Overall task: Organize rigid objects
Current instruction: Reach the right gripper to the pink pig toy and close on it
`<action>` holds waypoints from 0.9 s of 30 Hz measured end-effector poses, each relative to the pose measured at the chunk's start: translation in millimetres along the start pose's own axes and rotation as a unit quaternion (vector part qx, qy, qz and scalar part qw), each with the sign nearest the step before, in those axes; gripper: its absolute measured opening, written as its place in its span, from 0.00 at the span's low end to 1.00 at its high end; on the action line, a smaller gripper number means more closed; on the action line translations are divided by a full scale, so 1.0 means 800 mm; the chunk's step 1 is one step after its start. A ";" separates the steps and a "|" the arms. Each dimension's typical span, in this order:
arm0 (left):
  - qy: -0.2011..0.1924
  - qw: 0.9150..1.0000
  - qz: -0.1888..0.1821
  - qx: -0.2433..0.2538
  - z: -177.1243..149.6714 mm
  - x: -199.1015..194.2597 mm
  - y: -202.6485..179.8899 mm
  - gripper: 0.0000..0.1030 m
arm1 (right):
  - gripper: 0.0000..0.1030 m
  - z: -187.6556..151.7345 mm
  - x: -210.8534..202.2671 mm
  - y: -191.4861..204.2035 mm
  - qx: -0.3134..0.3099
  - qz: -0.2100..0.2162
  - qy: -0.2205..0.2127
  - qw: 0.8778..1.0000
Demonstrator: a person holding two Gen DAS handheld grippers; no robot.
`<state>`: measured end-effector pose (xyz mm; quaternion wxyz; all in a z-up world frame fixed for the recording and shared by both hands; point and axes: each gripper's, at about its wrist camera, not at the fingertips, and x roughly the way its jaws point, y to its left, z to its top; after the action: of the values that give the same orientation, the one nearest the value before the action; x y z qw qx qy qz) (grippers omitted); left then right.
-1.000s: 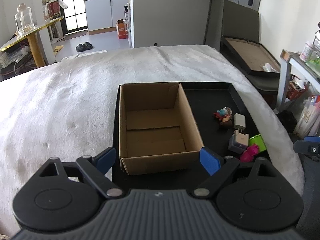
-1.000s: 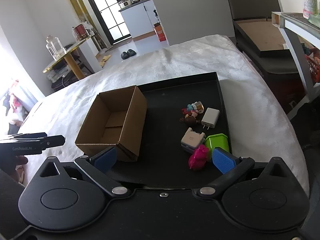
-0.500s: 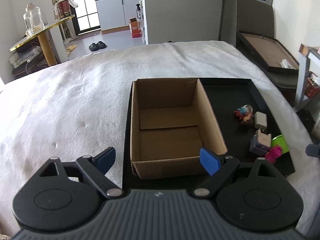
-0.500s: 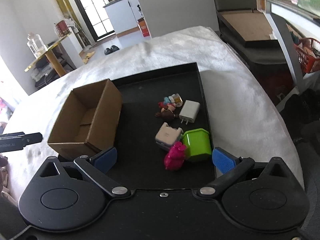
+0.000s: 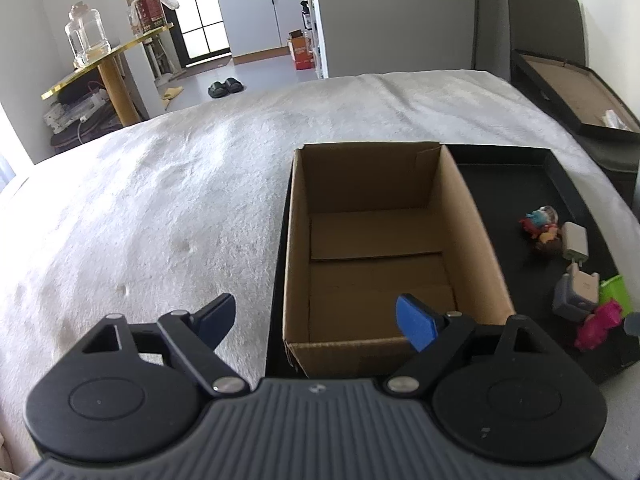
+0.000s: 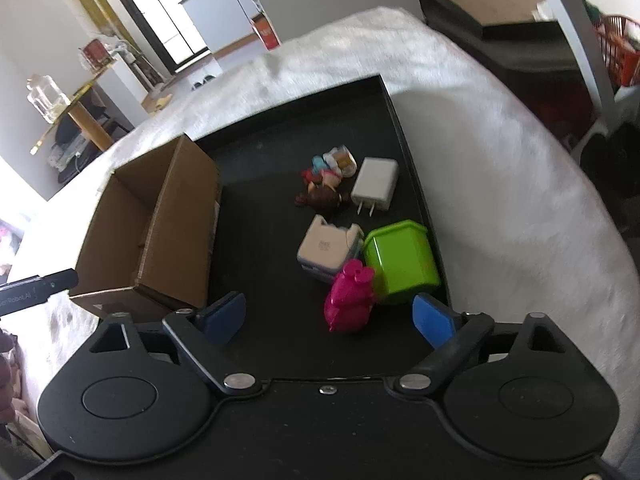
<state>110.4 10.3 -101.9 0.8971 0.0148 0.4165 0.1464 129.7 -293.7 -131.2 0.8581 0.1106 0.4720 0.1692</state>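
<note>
Two grippers hang over a black tray (image 6: 394, 120) that lies on a white furry cover (image 5: 160, 200). The right gripper (image 6: 330, 316) has its jaws wide apart but closing, with nothing pressed between the blue pads; a magenta toy (image 6: 351, 296) lies in the gap just ahead of them, touching neither pad. Just beyond that toy, toward the right pad, sits a lime green container (image 6: 400, 260), and beside it on the left a white cube-shaped adapter (image 6: 326, 250) with small grey printing too faint to read. Farther out lie a white charger plug (image 6: 375, 184) with its two prongs pointing back at the gripper, and a cluster of small figurines (image 6: 326, 180) beside it. Ahead and left of the right gripper stands an open cardboard box (image 6: 160, 220), empty inside. The left gripper (image 5: 314, 318) has its jaws spread wide too, closing slightly and holding nothing; its right pad hangs over the box's near end, its left pad over the cover. At the left edge of the right wrist view, that gripper's side bears white lettering, only partly legible, ending in "Robot.AI".
</note>
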 end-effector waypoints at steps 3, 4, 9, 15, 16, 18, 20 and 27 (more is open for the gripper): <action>-0.004 1.000 0.017 0.005 0.001 0.010 -0.003 0.84 | 0.74 -0.001 0.014 -0.002 0.012 -0.001 0.011 1.000; -0.006 1.000 0.023 0.004 0.001 0.012 -0.003 0.83 | 0.71 -0.002 0.017 -0.003 0.016 -0.004 0.013 1.000; -0.011 0.999 0.041 0.000 0.000 0.023 -0.005 0.77 | 0.63 -0.004 0.034 -0.003 0.026 -0.023 0.018 0.999; -0.005 0.999 0.046 -0.014 -0.009 0.041 -0.004 0.71 | 0.58 -0.011 0.050 -0.004 0.043 -0.032 0.024 0.998; -0.003 0.999 0.046 -0.017 -0.010 0.045 -0.004 0.70 | 0.58 -0.012 0.052 -0.003 0.045 -0.034 0.025 0.998; 0.001 0.999 0.046 -0.025 -0.013 0.050 -0.001 0.67 | 0.56 -0.013 0.057 -0.002 0.047 -0.032 0.025 0.998; 0.004 0.999 0.045 -0.027 -0.013 0.053 -0.001 0.63 | 0.49 -0.013 0.064 -0.001 0.054 -0.032 0.028 0.998; 0.015 0.998 0.054 -0.039 -0.015 0.062 0.002 0.33 | 0.34 -0.019 0.072 0.003 0.056 -0.045 0.016 0.997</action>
<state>130.7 24.1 -146.3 0.8813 0.0000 0.4227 0.2111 144.6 -268.2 -182.7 0.8495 0.1345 0.4993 0.1050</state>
